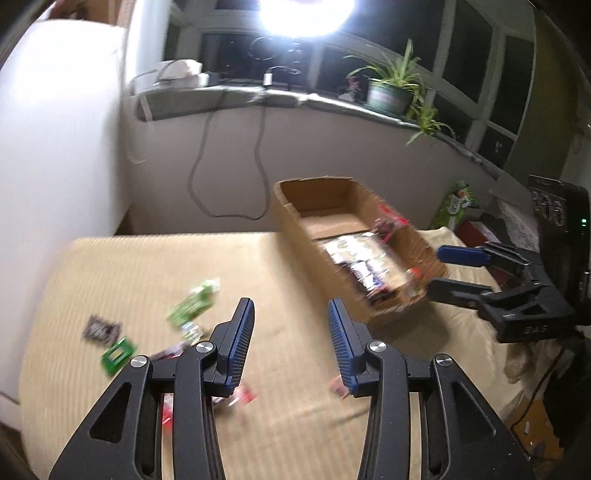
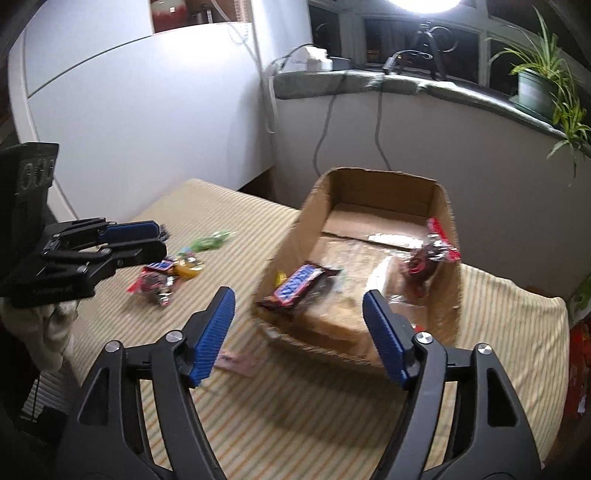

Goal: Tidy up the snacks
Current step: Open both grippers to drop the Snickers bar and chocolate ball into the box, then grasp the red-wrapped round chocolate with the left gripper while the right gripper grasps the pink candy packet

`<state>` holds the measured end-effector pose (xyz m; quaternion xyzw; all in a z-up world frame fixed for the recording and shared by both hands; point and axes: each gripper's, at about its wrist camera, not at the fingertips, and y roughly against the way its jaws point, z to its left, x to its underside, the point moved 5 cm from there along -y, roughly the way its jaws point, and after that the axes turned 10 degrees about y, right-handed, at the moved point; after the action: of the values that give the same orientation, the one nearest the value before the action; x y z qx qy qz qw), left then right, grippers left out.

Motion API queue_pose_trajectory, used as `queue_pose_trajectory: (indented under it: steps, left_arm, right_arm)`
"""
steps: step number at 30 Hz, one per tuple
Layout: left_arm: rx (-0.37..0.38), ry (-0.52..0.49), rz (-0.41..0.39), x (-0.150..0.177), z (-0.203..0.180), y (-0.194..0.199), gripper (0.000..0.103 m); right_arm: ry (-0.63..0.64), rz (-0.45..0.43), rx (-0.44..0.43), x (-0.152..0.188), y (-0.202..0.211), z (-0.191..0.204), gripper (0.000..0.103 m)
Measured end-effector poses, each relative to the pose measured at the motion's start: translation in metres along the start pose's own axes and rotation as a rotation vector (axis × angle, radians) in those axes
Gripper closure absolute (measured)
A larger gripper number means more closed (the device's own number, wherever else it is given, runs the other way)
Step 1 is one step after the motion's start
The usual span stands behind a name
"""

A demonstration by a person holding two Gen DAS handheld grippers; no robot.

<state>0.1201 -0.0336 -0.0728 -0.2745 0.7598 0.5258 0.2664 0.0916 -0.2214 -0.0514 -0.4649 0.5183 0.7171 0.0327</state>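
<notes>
Loose snacks (image 2: pixel 166 273) were scattered on the striped tablecloth (image 2: pixel 295 406), left of a cardboard box (image 2: pixel 288 236) that stood open on the same cloth. Among them a green packet (image 1: pixel 192 306), a small green square packet (image 1: pixel 117 355) and a dark wrapper (image 1: pixel 100 328) could be made out, though blur kept their labels from being read. Inside the box a chocolate bar (image 2: pixel 301 286) in a brown wrapper was seen lying near the left wall, and a red-and-dark packet (image 2: pixel 430 251) was propped against the right wall; clear wrapped items lay between them on the box floor.

The left gripper (image 1: pixel 291 314) was held above the cloth with its jaws spread and nothing between them, the loose snacks lying just to its left and beneath it. The right gripper (image 2: pixel 298 302) was held at the near edge of the box, its jaws likewise spread wide and empty.

Behind the table a grey windowsill (image 2: pixel 406 86) was seen, with a potted plant (image 1: pixel 391 88) set on it and cables (image 1: pixel 258 147) hanging down the wall below. A bright lamp (image 1: pixel 306 14) shone at the top.
</notes>
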Motion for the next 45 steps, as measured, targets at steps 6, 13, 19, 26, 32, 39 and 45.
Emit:
queue_pose_trajectory:
  steps: [6,13,19,26,32,39,45]
  left_arm:
    - [-0.047,0.054,0.030,0.022,0.042,0.010,0.063]
    - [-0.068,0.087,0.078,0.044,0.070,0.006,0.063]
    - [-0.072,0.055,0.108,0.052,0.073,-0.006,0.044]
    - [-0.072,0.021,0.128,0.053,0.068,-0.022,0.044]
    - [-0.094,-0.003,0.134,0.057,0.070,-0.029,0.044]
    - [-0.111,-0.006,0.144,0.059,0.074,-0.037,0.043]
    - [-0.102,-0.010,0.135,0.058,0.074,-0.041,0.055]
  right_arm:
    - [0.038,0.012,-0.061,0.010,-0.002,0.035,0.026]
    - [0.079,0.092,-0.124,0.032,-0.028,0.065,0.026]
    - [0.071,0.145,-0.137,0.047,-0.046,0.073,0.026]
    - [0.053,0.193,-0.134,0.058,-0.065,0.072,0.026]
    - [0.047,0.209,-0.126,0.058,-0.080,0.074,0.026]
    - [0.089,0.243,-0.073,0.060,-0.095,0.077,0.026]
    - [0.094,0.246,-0.057,0.059,-0.096,0.076,0.051]
